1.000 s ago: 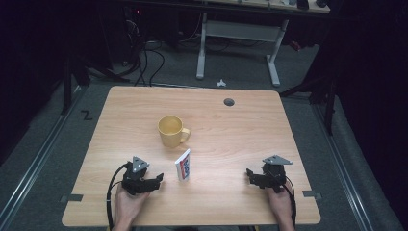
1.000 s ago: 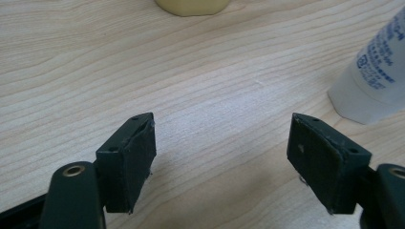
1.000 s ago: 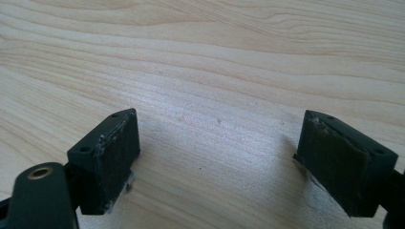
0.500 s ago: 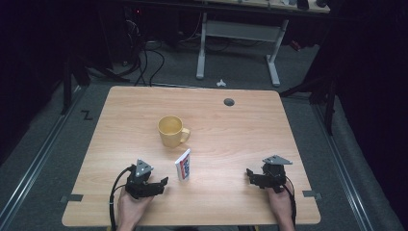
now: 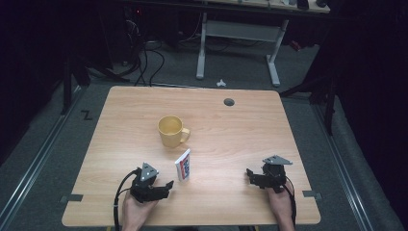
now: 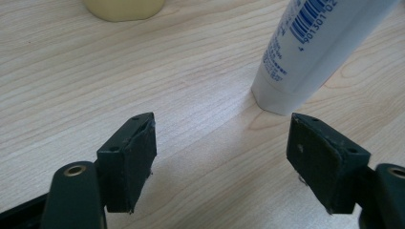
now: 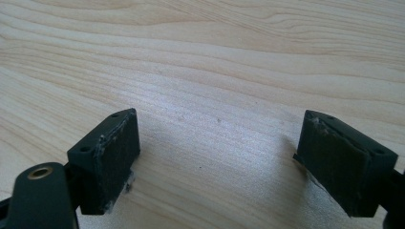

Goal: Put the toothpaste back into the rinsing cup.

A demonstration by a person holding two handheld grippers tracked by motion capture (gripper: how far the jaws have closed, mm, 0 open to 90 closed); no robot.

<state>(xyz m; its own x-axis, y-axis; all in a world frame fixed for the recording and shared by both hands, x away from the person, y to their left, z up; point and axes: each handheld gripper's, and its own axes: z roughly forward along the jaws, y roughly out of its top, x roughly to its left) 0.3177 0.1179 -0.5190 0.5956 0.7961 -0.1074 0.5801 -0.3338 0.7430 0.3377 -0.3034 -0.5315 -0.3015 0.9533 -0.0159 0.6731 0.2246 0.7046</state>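
One white tube [image 5: 183, 165] w/ blue and red print stands on its cap near the middle of the wooden table [image 5: 240, 125], a bit toward the near edge, leaning slightly. In the left gripper view the tube [image 6: 305, 52] shows a barcode and sits just ahead of the right-hand jaw, not between the jaws, not touching either one afaict.

Left gripper [image 5: 166, 185] is right next to it, on the tube's left and slightly nearer, pointing right toward it. Jaws spread wide, nothing in them, just bare wood in the gap [image 6: 222, 157]. Person's left hand [image 5: 137, 209] holds it from the near edge, cable looping off on its left.

Yellow mug [image 5: 171, 131] is just beyond the tube on the far-left side, handle pointing right toward the tube's top, close but apart. In the left gripper view only the mug's base [image 6: 125, 7] peeks in at the top edge.

Right gripper [image 5: 249, 173] is well apart from the tube, over on the right side of the table near the near edge, pointing left. Its jaws are wide apart too, empty, only wood grain between them [image 7: 217, 143]. Right hand [image 5: 279, 199] comes in from the near edge.

Small dark round hole [image 5: 229, 102] sits in the table toward the far edge, right of centre. Beyond the table there's a grey floor w/ cables and a white desk frame [image 5: 238, 33].
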